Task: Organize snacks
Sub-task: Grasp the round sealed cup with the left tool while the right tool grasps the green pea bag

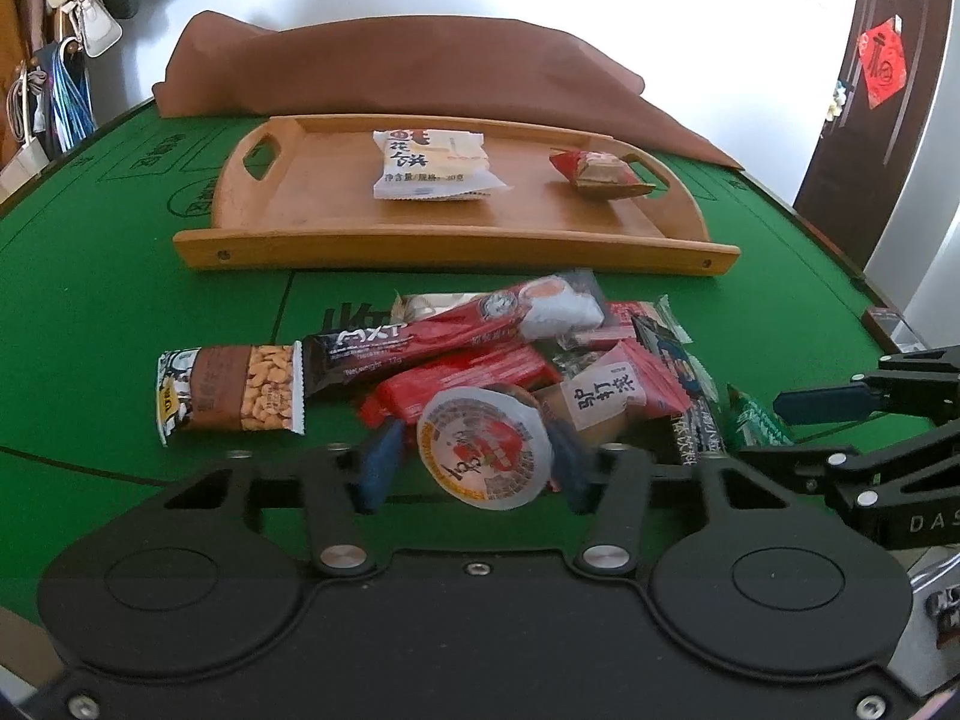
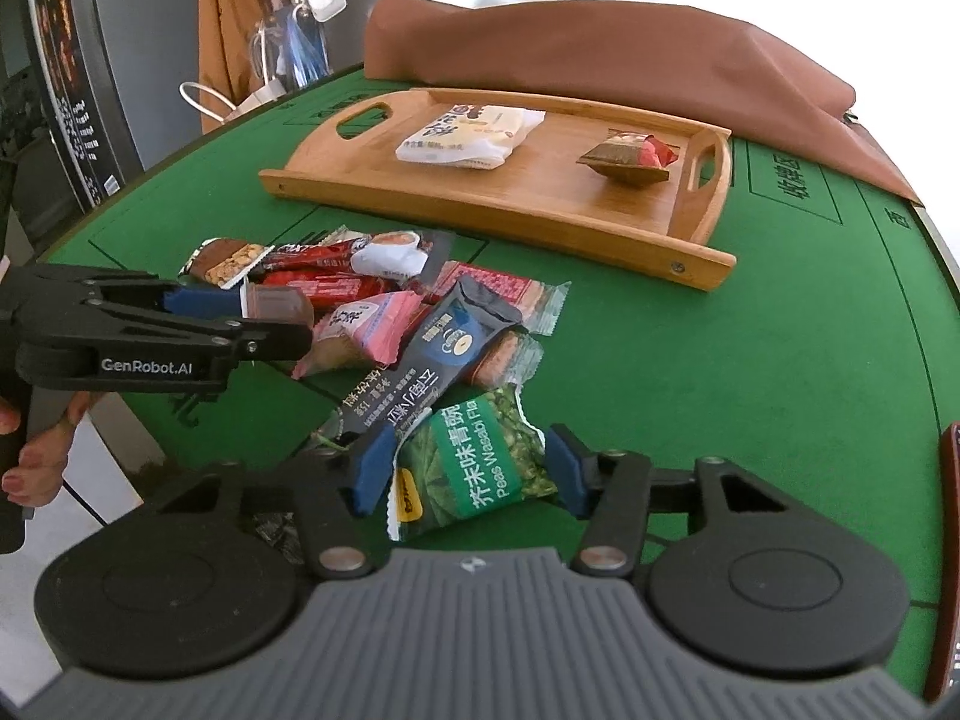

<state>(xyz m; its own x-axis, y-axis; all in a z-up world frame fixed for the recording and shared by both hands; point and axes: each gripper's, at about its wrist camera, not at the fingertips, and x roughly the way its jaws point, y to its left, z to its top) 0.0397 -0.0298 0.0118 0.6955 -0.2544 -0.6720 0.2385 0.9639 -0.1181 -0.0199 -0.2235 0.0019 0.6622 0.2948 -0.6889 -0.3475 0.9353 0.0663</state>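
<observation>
A pile of snack packets (image 1: 528, 354) lies on the green table in front of a wooden tray (image 1: 456, 240). The tray holds a white pastry packet (image 1: 432, 165) and a red-brown candy (image 1: 600, 174). My left gripper (image 1: 474, 462) has its blue fingers around a round jelly cup (image 1: 483, 450), touching both sides. In the right wrist view it shows at the left, gripping the brown cup (image 2: 279, 303). My right gripper (image 2: 465, 471) has its fingers on either side of a green wasabi peas packet (image 2: 474, 468); contact with the pads is unclear.
A brown cloth (image 1: 420, 72) is heaped behind the tray. The peanut bar (image 1: 231, 396) lies at the pile's left. A dark blue packet (image 2: 438, 354) lies just beyond the peas packet. Bags and a hat hang at the far left (image 1: 66, 30).
</observation>
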